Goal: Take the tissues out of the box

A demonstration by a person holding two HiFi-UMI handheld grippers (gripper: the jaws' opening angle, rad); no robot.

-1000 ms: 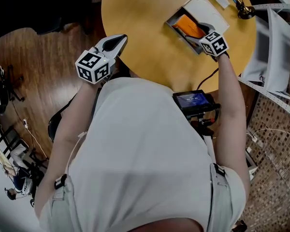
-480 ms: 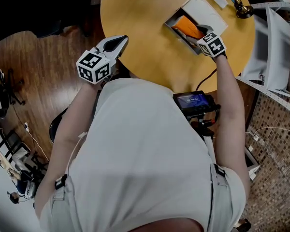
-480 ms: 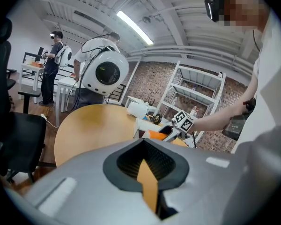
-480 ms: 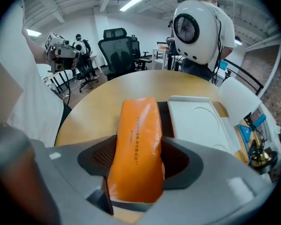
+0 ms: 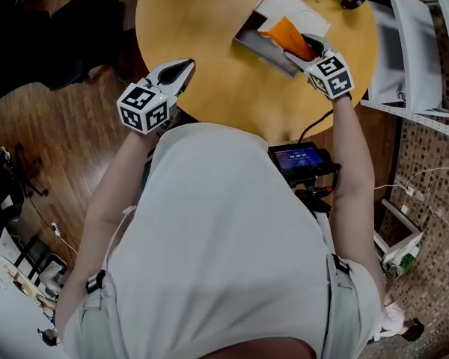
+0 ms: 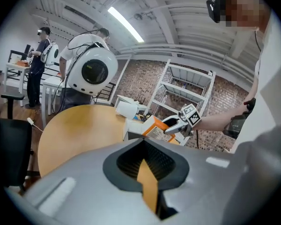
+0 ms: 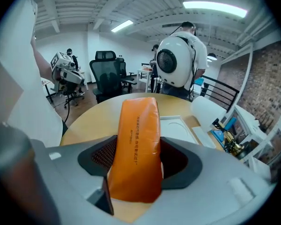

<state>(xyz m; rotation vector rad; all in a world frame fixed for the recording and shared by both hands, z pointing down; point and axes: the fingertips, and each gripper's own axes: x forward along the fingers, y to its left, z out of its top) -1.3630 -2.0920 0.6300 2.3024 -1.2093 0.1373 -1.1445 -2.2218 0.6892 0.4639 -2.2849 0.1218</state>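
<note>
An orange tissue pack (image 5: 286, 35) sticks up at a slant out of the open white box (image 5: 278, 7) on the round yellow table (image 5: 202, 21). My right gripper (image 5: 308, 47) grips the pack's near end; its jaws are closing and the pads press both sides of the pack (image 7: 136, 144), which fills the gap between them. The box (image 7: 178, 128) lies just behind it. My left gripper (image 5: 181, 69) hovers over the table's near left edge, shut and holding nothing. From the left gripper view the pack (image 6: 154, 125) and the right gripper (image 6: 171, 124) show across the table.
A white wire shelf rack (image 5: 419, 43) stands right of the table. A white paper roll (image 7: 208, 111) and blue tools (image 7: 225, 130) lie at the table's far edge. A black device (image 5: 299, 159) hangs at my waist. An office chair (image 7: 107, 74) and people stand beyond.
The right gripper has closed on the orange pack and raised it partway out of the box. The left gripper has stayed where it was.
</note>
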